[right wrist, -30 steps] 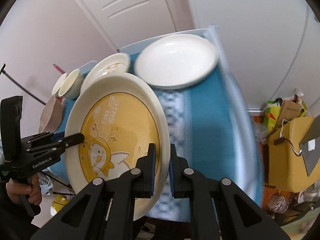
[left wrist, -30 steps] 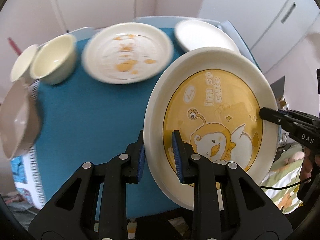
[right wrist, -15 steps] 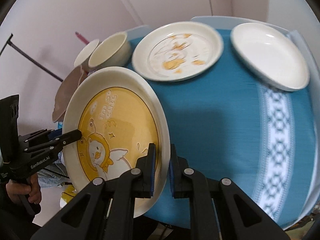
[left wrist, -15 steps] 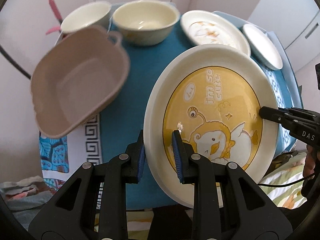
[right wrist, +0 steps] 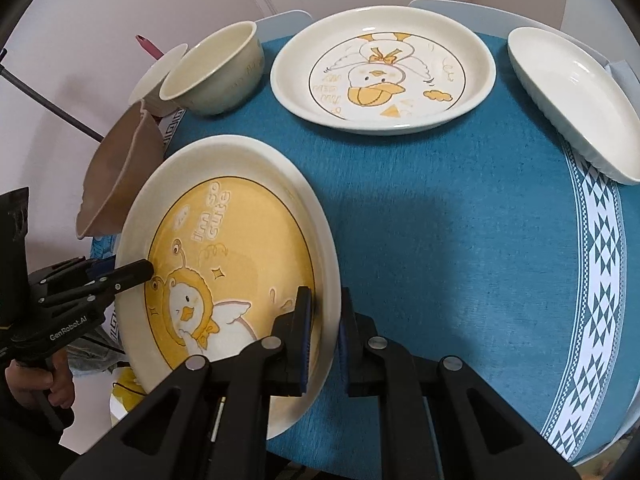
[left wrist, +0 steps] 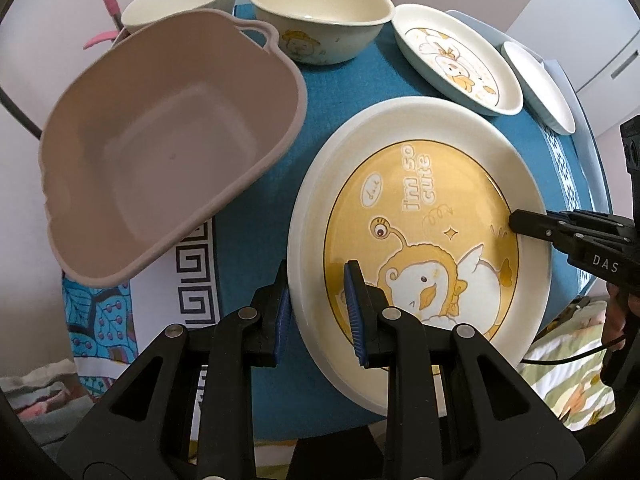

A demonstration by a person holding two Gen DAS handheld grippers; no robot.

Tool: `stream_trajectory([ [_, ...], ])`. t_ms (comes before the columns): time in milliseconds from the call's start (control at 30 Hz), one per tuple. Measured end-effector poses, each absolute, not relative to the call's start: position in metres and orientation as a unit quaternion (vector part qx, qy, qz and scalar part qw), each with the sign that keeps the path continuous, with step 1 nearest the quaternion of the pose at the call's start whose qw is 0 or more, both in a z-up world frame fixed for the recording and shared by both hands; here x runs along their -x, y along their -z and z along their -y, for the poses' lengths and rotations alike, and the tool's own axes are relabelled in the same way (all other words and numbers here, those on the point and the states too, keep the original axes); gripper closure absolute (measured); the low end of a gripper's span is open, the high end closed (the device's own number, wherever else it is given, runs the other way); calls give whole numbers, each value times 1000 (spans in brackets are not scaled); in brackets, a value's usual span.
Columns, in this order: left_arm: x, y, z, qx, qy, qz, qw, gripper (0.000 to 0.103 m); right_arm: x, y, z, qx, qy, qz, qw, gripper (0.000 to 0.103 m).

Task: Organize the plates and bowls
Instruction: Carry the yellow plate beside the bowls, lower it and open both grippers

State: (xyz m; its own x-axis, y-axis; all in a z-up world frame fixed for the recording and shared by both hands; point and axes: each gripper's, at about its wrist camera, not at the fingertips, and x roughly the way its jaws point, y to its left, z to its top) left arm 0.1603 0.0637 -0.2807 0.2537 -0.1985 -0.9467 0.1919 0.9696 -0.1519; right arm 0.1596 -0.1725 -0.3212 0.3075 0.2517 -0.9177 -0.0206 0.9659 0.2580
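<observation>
1. The left claw [left wrist: 318,312] and the right claw [right wrist: 324,332] each clamp opposite rims of the yellow plate [left wrist: 420,240], held tilted above the worktop [right wrist: 440,220].
2. Step in hand, likely: carrying it to the pink basin [left wrist: 160,152].
3. Next calls for lowering it in together.

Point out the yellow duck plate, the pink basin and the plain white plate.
yellow duck plate [left wrist: 420,216], left wrist view, on its yellow centre.
pink basin [left wrist: 160,152], left wrist view, on its inner floor.
plain white plate [right wrist: 576,96], right wrist view, on its inner surface.
</observation>
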Motion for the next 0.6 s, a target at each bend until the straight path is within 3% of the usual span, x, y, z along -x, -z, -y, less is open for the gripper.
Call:
stream_trajectory([
  [367, -162, 285, -53, -17, 111, -586, 802, 80, -164, 323, 166, -99, -82, -578, 806, 92],
  [433, -161, 285, -51, -21, 106, -585, 804, 73, -164, 323, 167, -102, -80, -576, 807, 92],
  [500, -159, 283, -51, -26, 98, -580, 808, 54, -164, 321, 169, -103, -79, -576, 807, 92],
  [600, -152, 275, -52, -29, 84, -569, 817, 53, -161, 316, 173, -109, -80, -571, 810, 92],
])
